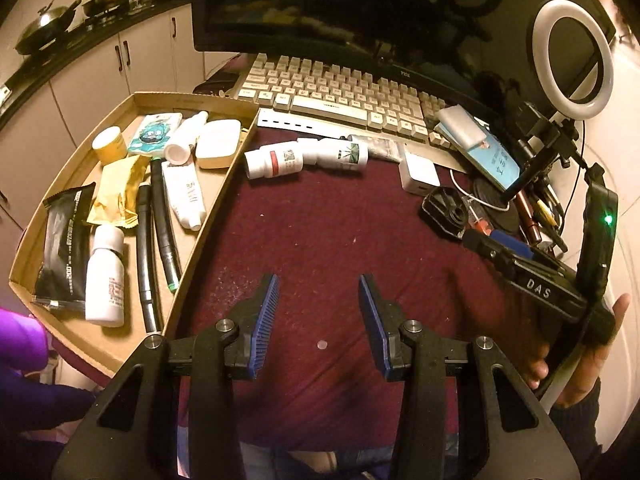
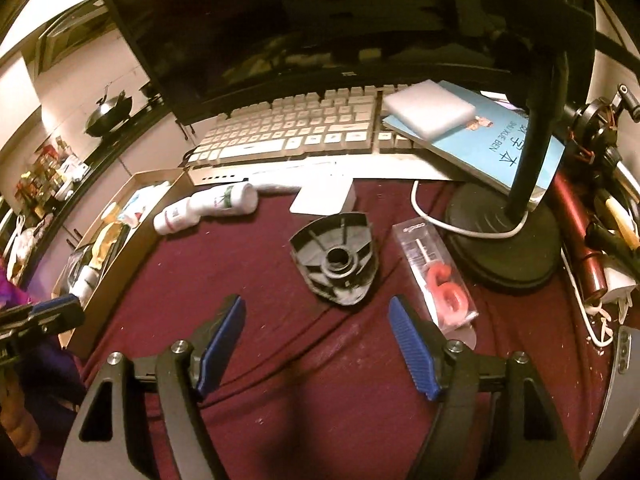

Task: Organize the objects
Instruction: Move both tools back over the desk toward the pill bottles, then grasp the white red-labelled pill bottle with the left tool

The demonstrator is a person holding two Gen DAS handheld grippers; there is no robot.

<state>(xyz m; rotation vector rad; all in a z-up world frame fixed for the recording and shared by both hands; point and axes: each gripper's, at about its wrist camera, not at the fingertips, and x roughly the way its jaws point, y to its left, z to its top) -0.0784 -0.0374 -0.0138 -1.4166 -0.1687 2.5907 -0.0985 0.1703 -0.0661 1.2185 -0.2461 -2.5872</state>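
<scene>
A cardboard tray (image 1: 132, 344) on the left holds several bottles, tubes and packets. On the maroon cloth (image 1: 312, 232) lie two white bottles (image 1: 308, 158), a white charger block (image 1: 420, 172) and a black triangular plastic part (image 2: 336, 258). A clear packet with a red number candle (image 2: 440, 276) lies right of that part. My left gripper (image 1: 318, 284) hovers open over bare cloth, right of the tray. My right gripper (image 2: 318, 308) is open, its fingertips just short of the black part, nothing between them. It also shows in the left wrist view as a black body (image 1: 540, 284) held by a hand.
A white keyboard (image 1: 340, 92) and dark monitor (image 1: 360, 8) stand at the back. A blue booklet (image 2: 492, 140) with a white sponge (image 2: 428, 110) lies on the keyboard's right end. A ring light (image 1: 572, 60) on a black stand (image 2: 504, 240), a white cable and pens crowd the right side.
</scene>
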